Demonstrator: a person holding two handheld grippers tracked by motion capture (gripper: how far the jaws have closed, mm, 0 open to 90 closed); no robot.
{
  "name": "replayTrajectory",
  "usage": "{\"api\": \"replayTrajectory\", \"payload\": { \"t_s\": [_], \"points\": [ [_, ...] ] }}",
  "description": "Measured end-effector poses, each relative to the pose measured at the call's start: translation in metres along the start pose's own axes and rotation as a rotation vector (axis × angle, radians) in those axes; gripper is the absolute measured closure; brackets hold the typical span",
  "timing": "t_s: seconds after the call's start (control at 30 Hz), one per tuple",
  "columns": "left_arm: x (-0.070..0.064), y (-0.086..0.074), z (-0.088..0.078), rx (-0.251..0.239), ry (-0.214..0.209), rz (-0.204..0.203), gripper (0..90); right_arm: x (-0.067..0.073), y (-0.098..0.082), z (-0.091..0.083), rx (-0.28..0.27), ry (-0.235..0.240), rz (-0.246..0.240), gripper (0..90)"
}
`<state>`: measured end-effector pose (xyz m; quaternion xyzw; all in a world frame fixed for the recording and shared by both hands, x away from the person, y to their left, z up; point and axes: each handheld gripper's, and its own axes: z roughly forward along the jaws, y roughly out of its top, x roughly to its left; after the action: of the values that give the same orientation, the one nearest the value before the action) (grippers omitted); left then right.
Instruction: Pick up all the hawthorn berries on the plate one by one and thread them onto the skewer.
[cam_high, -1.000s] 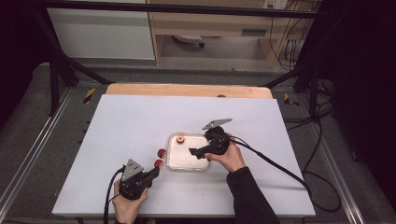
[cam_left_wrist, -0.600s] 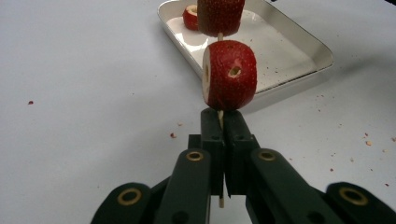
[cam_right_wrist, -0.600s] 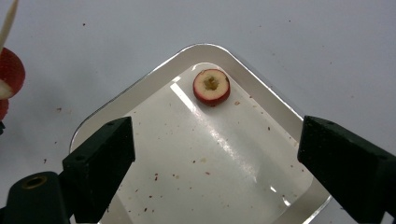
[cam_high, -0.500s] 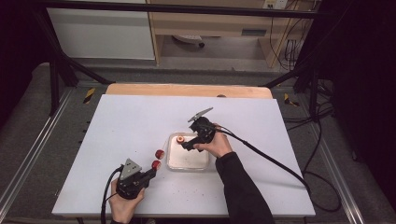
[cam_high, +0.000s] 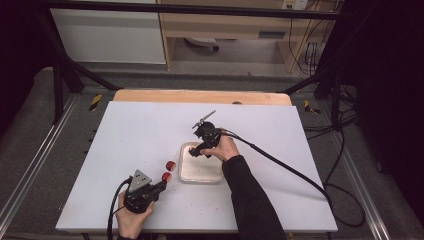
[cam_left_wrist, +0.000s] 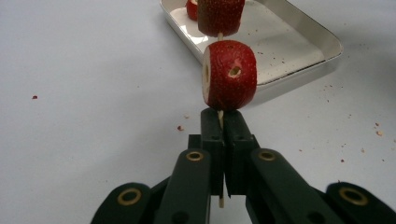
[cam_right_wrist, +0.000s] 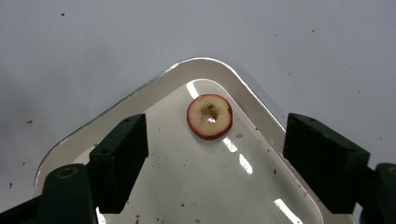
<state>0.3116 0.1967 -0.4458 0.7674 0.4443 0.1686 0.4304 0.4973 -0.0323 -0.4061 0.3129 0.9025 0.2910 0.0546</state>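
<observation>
Skewer (cam_left_wrist: 220, 119): thin wood, two red-skinned apple rounds threaded on it.
Left claw (cam_left_wrist: 220, 122): clamped on skewer.
Right claw (cam_right_wrist: 212, 154): jaws just closing, apart, above apple slice (cam_right_wrist: 209, 116) in tray (cam_right_wrist: 140, 95).

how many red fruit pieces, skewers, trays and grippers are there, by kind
red fruit pieces: 3 (two on the skewer, one slice in the tray)
skewer: 1
tray: 1
grippers: 2 (left gripper, right gripper)
total: 7
</observation>
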Motion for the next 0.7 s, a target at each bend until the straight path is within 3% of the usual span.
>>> {"api": "replayTrajectory", "payload": {
  "t_s": [0.2, 0.47, 0.7],
  "points": [
    [0.0, 0.0, 0.0, 0.005, -0.003, 0.005, 88.2, -0.001, 0.007, 0.008, 0.017, 0.02, -0.016, 29.3],
    [0.0, 0.0, 0.001, 0.011, -0.007, 0.003, 88.1, -0.003, 0.011, 0.02, 0.063, 0.014, -0.056, 36.6],
    [0.001, -0.001, 0.002, 0.013, -0.004, 0.005, 88.2, -0.002, 0.012, 0.024, 0.072, 0.016, -0.07, 44.8]
  ]
}}
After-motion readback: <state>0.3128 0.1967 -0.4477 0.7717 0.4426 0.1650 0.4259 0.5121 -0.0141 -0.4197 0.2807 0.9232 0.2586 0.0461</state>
